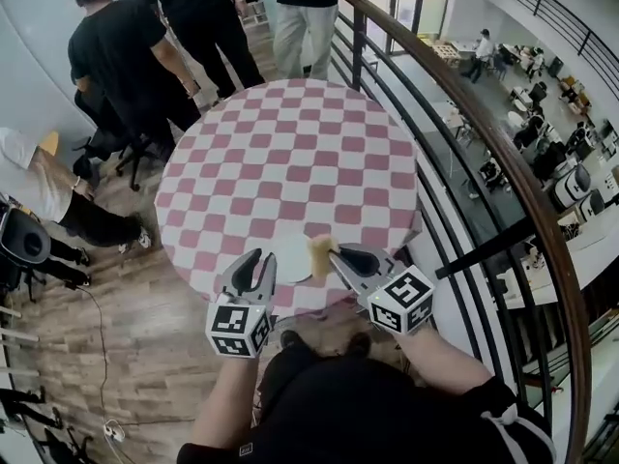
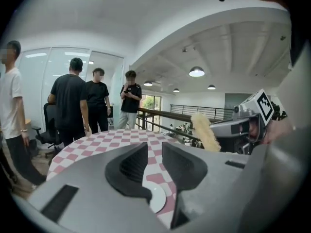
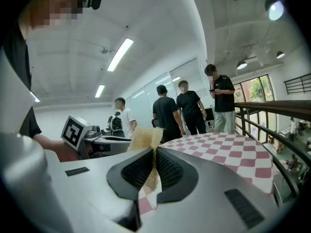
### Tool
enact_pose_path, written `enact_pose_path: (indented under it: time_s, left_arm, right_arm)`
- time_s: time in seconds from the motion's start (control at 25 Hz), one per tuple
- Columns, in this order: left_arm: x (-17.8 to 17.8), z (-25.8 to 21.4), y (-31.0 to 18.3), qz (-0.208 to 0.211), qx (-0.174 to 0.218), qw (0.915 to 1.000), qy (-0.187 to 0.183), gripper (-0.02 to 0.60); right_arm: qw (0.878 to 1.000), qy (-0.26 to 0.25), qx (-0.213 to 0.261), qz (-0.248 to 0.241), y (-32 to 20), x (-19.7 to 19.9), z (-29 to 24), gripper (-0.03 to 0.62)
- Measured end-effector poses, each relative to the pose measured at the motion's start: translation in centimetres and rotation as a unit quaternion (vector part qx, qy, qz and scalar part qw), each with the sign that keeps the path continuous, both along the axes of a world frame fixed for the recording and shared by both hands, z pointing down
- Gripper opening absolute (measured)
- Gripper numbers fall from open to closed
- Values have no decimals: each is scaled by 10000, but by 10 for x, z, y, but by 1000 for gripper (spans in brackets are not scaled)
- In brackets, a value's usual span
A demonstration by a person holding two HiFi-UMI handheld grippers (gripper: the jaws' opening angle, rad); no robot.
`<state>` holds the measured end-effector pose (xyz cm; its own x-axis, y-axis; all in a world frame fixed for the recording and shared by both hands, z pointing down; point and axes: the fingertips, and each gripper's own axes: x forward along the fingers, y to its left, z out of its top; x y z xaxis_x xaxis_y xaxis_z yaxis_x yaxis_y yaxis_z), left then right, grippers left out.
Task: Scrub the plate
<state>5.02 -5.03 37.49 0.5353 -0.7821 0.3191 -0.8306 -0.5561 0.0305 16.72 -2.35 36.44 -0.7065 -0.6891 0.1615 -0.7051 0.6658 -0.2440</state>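
floor: wood | railing: dark, curved | ceiling lamps: lit

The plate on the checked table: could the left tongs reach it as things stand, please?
Probably yes. The left tongs hang open and empty above the plate, with nothing between; the scrubber in the right tongs sits off to the side.

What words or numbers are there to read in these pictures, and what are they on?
None: no words or numbers are readable.
Left claw cube: black-and-white square pattern, no letters.
Right claw cube: the same kind of pattern.
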Motion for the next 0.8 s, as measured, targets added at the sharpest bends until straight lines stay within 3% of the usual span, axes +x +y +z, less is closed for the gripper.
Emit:
enact_pose_path:
  time_s: [0.16, 0.4, 0.8]
  left_arm:
    - [0, -40, 12, 112, 354, 9988, 318, 83]
    - [-15, -56, 17, 160, 593, 9976, 313, 61]
    - [-33, -80, 23, 323, 894, 9950, 316, 58]
  right_arm:
    - [9984, -167, 504, 207, 9, 11, -44, 34]
    - [9940, -251, 988, 401, 11, 10, -82, 32]
    - [9933, -123, 978, 607, 14, 0, -89, 31]
